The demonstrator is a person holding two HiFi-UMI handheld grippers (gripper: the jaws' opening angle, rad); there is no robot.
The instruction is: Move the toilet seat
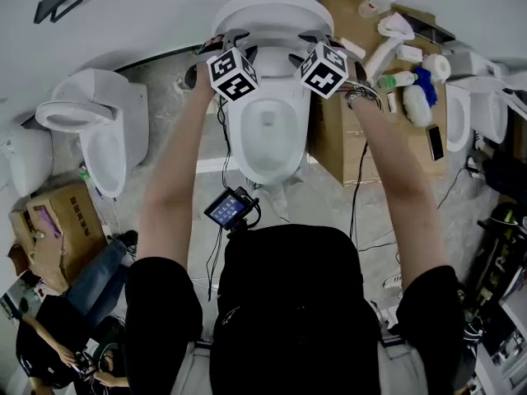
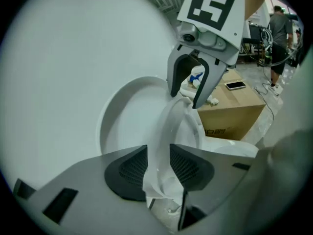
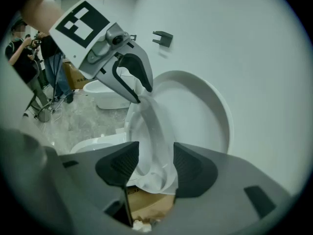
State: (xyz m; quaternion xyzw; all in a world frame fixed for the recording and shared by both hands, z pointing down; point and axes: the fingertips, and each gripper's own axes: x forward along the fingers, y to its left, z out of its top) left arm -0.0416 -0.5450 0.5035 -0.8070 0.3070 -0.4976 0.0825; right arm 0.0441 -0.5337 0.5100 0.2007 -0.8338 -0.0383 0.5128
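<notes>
Ribbed pads of the left tongs (image 2: 158,168) are seen on either side of the seat (image 2: 166,136), parted a little wider than its rim, so no firm grip is shown. Right tongs (image 3: 155,168) are opened more widely, with the same white ring standing loose between them on its opposite side. Nothing is clamped by either pair. Seat is pictured raised off the bowl (image 1: 268,130), near upright at the bowl's back end and just short of the lid (image 3: 200,116), which is already up behind the bowl. Lifting is judged largely done. What remains, it appears, is for the seat to be left resting back and both tongs drawn clear.
</notes>
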